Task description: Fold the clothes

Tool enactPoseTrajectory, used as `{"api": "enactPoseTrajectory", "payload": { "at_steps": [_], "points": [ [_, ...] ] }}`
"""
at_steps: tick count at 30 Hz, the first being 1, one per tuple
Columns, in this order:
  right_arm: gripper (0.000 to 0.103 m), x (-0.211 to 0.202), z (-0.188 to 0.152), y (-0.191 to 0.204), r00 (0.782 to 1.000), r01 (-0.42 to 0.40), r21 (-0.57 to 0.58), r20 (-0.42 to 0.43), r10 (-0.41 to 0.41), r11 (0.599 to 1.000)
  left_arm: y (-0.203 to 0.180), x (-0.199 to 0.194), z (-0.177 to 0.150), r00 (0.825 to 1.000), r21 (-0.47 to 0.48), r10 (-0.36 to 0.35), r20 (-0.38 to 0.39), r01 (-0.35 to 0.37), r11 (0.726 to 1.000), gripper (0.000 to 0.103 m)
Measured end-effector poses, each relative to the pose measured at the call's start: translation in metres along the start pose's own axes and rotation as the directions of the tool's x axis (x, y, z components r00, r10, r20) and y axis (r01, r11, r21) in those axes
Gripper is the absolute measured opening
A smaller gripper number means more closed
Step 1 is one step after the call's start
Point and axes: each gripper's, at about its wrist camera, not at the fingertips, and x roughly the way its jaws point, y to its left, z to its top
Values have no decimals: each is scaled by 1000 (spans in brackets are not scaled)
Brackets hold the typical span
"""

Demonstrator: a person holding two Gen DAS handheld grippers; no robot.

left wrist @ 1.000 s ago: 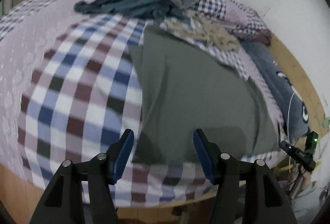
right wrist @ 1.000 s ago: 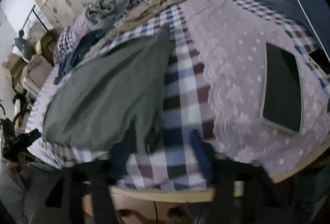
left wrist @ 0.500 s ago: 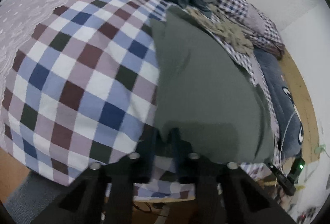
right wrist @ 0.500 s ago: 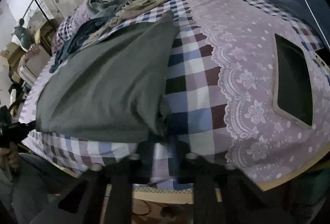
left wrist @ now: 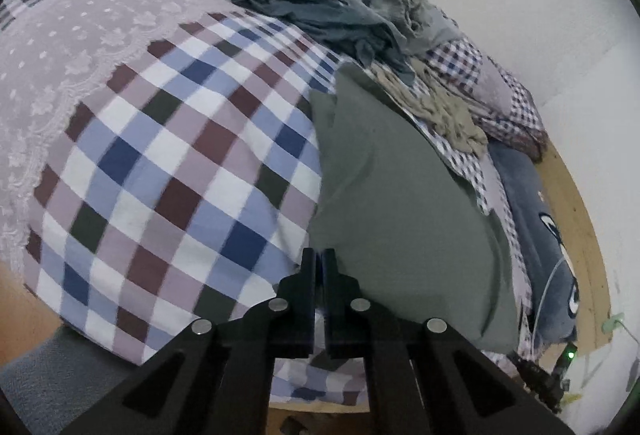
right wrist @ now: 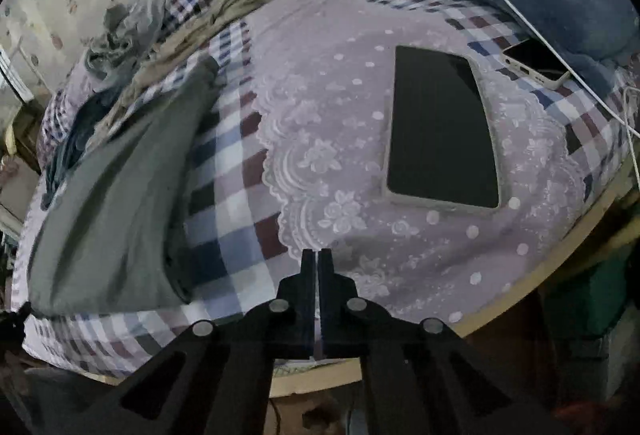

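The bed point(left wrist: 168, 163) wears a checked cover with a lilac lace panel, and everything here is placed against the green garment point(left wrist: 400, 203) lying flat on it. In the left wrist view, checks fill the bed left of the garment; the left gripper point(left wrist: 319, 261) sits at the garment's near left edge with its jaws drawn together, and whether any cloth is pinched between them cannot be told. Beyond the garment's far end lies a rumpled teal garment point(left wrist: 304, 11) with a grey heap point(left wrist: 400, 3) beside it, and a tan piece point(left wrist: 444, 111) trails along the garment's far right edge. Further right of the garment, past a strip of checked cover, lies a dark blue blanket point(left wrist: 532, 219) against the wooden bed frame point(left wrist: 576, 203). In the right wrist view the garment point(right wrist: 112, 203) lies at the left — flat, with a fold along its right edge. The right gripper point(right wrist: 318, 261) is well right of it, jaws together on nothing, over the lace. Further right from the garment a tablet point(right wrist: 440, 131) lies face up on the lace panel, then a phone point(right wrist: 536, 65) with a white cable point(right wrist: 520, 11) — the cable runs over the blanket.
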Motion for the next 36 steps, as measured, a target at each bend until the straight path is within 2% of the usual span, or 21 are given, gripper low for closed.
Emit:
{"api": "enactPoseTrajectory", "payload": {
  "at_steps": [4, 5, 6, 7, 8, 9, 12, 14, 16, 17, 18, 21, 24, 27, 34, 36],
  "points": [
    [9, -7, -4, 25, 992, -115, -80, 34, 118, 990, -6, 6, -3, 999, 38, -1, -41, 3, 999, 4],
    [14, -9, -5, 29, 989, -141, -84, 40, 145, 986, -7, 6, -4, 999, 43, -8, -49, 10, 999, 16],
    [28, -11, -6, 33, 984, -170, -88, 45, 174, 982, -8, 7, -5, 998, 45, -24, -56, 26, 999, 36],
    [41, -12, -8, 38, 978, -196, -93, 48, 201, 976, -9, 7, -6, 997, 44, -48, -65, 51, 998, 46],
    [42, -14, -11, 46, 974, -217, -100, 47, 223, 971, -10, 8, -7, 995, 45, -60, -73, 64, 997, 60],
    [42, -15, -13, 53, 969, -238, -107, 47, 244, 965, -12, 10, -8, 994, 47, -70, -80, 74, 996, 64],
    [42, -17, -24, 81, 959, -271, -174, 32, 280, 947, -13, 14, -8, 993, 47, -71, -89, 75, 996, 64],
    [42, -17, -32, 103, 957, -276, -247, 24, 290, 929, -12, 15, -8, 993, 30, -84, -83, 87, 996, 63],
    [42, -15, -41, 126, 960, -257, -323, 24, 280, 911, -12, 15, -7, 992, 17, -106, -70, 108, 994, 30],
    [42, -13, -45, 138, 963, -243, -361, 26, 270, 900, -11, 15, -8, 990, 11, -121, -69, 122, 992, 3],
    [42, -10, -49, 148, 966, -226, -395, 26, 257, 890, -11, 15, -8, 988, 6, -137, -70, 138, 990, 0],
    [42, 5, -58, 167, 977, -181, -463, 13, 211, 868, -14, 5, -7, 983, 22, -183, -31, 184, 983, 0],
    [37, 23, -60, 176, 990, -115, -505, 16, 143, 856, -12, -3, -2, 972, 11, -236, 11, 235, 972, 0],
    [0, 32, -57, 173, 997, -35, -512, 45, 68, 859, -6, -7, 3, 964, -25, -263, 44, 265, 964, 0],
    [0, 21, -45, 149, 996, 51, -450, 84, -15, 891, 9, -7, 9, 963, -99, -262, 62, 267, 959, 0],
    [0, 17, -43, 140, 995, 71, -417, 93, -35, 906, 8, -3, 6, 972, -85, -234, 24, 235, 968, 0]
  ]
}}
